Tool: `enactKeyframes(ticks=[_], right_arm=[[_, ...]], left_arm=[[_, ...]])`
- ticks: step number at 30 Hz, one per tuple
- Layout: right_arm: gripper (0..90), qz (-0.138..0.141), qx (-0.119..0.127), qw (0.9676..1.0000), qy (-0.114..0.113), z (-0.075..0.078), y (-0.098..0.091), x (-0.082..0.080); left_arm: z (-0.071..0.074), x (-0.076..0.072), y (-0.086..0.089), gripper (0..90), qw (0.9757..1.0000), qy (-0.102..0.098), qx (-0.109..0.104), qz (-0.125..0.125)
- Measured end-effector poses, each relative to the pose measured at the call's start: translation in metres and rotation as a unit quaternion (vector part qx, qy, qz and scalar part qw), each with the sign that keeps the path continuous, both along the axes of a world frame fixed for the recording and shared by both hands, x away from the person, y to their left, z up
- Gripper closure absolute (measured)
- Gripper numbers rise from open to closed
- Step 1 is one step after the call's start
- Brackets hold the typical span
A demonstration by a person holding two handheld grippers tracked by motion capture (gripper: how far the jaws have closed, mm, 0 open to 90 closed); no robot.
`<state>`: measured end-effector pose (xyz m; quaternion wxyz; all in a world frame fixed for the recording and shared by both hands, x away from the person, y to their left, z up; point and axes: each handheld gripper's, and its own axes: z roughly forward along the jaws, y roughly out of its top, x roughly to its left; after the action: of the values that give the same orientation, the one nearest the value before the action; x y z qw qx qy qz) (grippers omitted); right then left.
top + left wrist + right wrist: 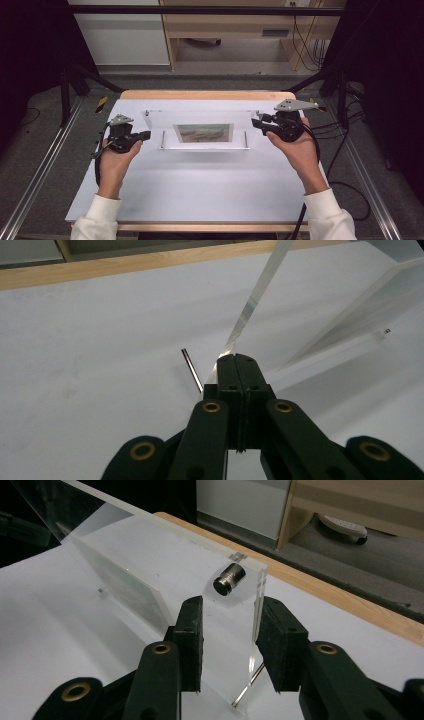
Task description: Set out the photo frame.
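Note:
A clear acrylic photo frame [200, 118] stands across the middle of the white table [200, 185], with a landscape picture [204, 132] at its centre. My right gripper [256, 123] is at the frame's right end. In the right gripper view my right gripper [232, 602] has a pad on each face of the acrylic frame [235, 630], just below a metal standoff [229, 579]. My left gripper [146, 134] sits by the frame's left end. Its jaws are shut with nothing between them, and in the left gripper view the tip of my left gripper [235, 358] is close to the acrylic's edge [250, 307].
Thin metal support pins [163, 139] [245, 139] reach forward from the frame; one pin [192, 369] lies just left of my left jaws. The table's wooden far edge [207, 94] is behind the frame. Black cables [345, 150] trail off the right side.

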<state>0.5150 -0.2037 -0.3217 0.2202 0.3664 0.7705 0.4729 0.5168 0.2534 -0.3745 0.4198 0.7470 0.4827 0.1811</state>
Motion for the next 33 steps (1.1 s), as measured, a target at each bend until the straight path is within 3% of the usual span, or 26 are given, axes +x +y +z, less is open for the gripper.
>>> enactKeyframes(ticks=[18,33], right_arm=[[66.8,-0.004,0.011,0.9998,0.019,0.004,-0.002,0.03],[67.4,-0.012,0.018,0.9992,0.034,0.006,-0.002,0.049]], left_arm=[[0.001,0.004,0.002,89.4,1.0,0.004,0.002,-0.003],[-0.011,0.002,0.002,89.4,0.9997,0.021,0.01,-0.01]])
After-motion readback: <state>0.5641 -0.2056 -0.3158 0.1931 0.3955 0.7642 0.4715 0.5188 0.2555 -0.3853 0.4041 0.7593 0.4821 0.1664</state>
